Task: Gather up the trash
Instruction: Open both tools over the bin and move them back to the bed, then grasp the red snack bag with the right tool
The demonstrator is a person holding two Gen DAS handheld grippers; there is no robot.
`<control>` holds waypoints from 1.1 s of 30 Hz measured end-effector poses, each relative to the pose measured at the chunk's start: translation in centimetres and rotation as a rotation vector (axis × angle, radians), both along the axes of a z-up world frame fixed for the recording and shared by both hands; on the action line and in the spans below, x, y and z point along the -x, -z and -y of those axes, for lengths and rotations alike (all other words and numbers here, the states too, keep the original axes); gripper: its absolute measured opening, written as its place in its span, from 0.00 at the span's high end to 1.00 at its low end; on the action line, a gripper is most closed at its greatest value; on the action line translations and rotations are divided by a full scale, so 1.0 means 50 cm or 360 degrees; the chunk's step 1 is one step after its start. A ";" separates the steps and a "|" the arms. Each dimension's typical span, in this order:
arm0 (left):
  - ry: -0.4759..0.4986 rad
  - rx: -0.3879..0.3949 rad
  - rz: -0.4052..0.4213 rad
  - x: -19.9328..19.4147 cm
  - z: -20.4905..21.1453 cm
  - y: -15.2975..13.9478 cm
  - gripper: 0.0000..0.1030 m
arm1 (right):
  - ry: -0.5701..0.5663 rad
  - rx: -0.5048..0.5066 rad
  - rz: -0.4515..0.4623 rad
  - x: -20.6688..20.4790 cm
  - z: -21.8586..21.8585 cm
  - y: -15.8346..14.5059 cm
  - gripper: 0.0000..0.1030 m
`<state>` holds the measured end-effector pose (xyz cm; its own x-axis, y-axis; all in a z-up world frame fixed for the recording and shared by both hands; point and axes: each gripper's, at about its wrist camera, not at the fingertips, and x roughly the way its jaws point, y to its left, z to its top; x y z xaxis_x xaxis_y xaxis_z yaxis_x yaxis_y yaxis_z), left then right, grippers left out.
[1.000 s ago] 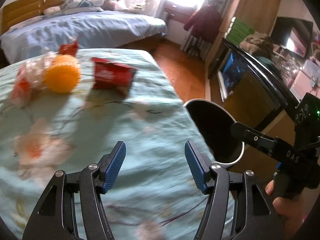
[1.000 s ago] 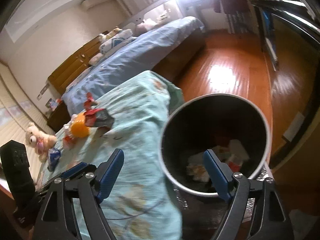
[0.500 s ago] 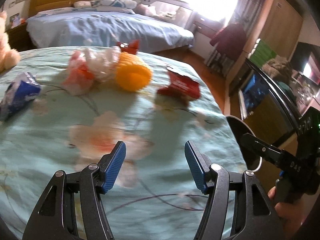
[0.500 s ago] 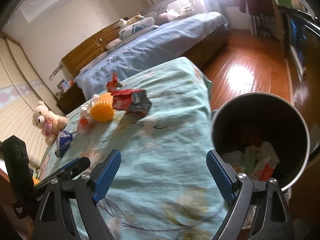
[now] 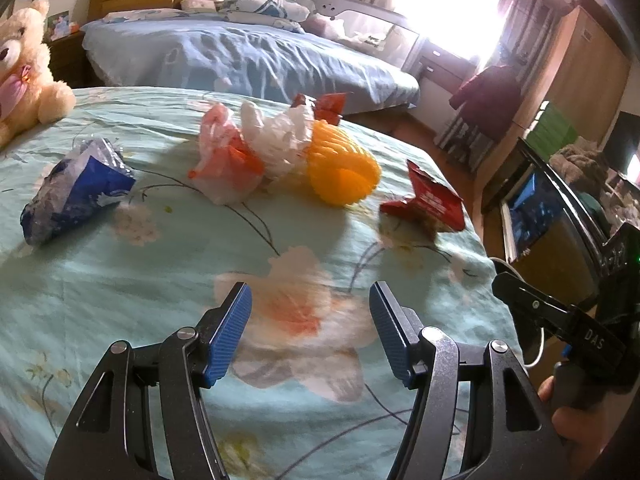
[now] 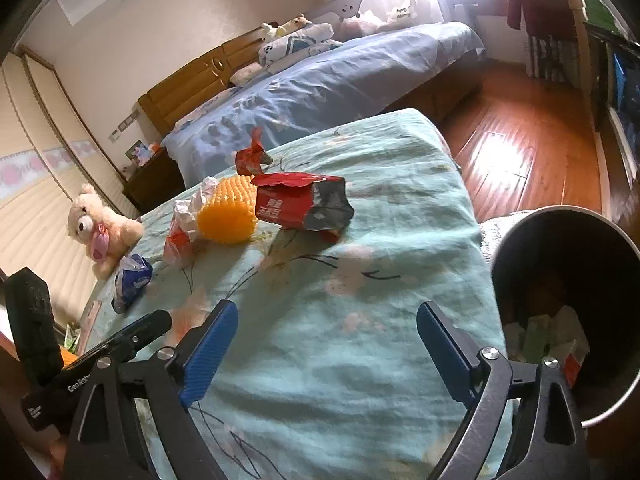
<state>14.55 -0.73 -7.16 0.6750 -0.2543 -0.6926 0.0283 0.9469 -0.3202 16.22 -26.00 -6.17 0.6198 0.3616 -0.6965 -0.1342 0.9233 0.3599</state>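
While both grippers are held above the near part of a worktop covered with a pale green floral cloth (image 5: 100, 292), nothing is gripped by either. The left gripper (image 5: 310, 332) is seen with its blue-padded fingers (image 5: 230, 332) spread wide over a printed orange flower, and the right gripper (image 6: 322, 354) is likewise seen with its fingers (image 6: 206, 354) set wide apart over bare cloth.

Trash is scattered across the far half of the cloth. In the left wrist view, a crumpled blue and white wrapper (image 5: 76, 194) is found at the left, well apart from the rest. A pink and white plastic bag (image 5: 240, 156) is bunched near the middle, touching an orange ribbed foam net (image 5: 342, 168) just to its right. A torn red snack packet (image 5: 430, 202) lies further right, near the cloth's edge, and a small red wrapper (image 5: 326, 106) is seen behind the foam net. A cream teddy bear (image 5: 24, 68) is seated at the far left.

In the right wrist view, a dark round trash bin (image 6: 568, 240) is placed at the right, below the cloth's edge, with paper and packaging already lying at its bottom. A bed with blue bedding (image 6: 320, 84) is visible beyond, and a wooden floor (image 6: 520, 148) is lit by the window.
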 end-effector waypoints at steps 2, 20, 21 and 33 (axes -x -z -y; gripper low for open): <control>-0.0010 0.0006 -0.0005 -0.006 -0.006 0.002 0.40 | -0.0003 -0.0010 -0.0004 -0.008 -0.004 0.001 0.10; -0.0134 -0.0078 -0.0047 -0.132 -0.065 0.011 0.28 | -0.0069 0.0058 0.0012 -0.128 -0.055 0.015 0.09; -0.0146 -0.0084 -0.0052 -0.141 -0.070 0.011 0.28 | -0.0075 0.0061 0.0008 -0.138 -0.059 0.018 0.09; -0.0118 -0.0145 -0.0010 -0.189 -0.080 0.015 0.52 | -0.0037 0.0112 0.0008 -0.165 -0.069 0.028 0.56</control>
<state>23.99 3.27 -7.92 0.6853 -0.1397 -0.7147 -0.0447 0.9715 -0.2327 24.48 -22.57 -7.56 0.6152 0.3261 -0.7177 -0.1572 0.9429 0.2936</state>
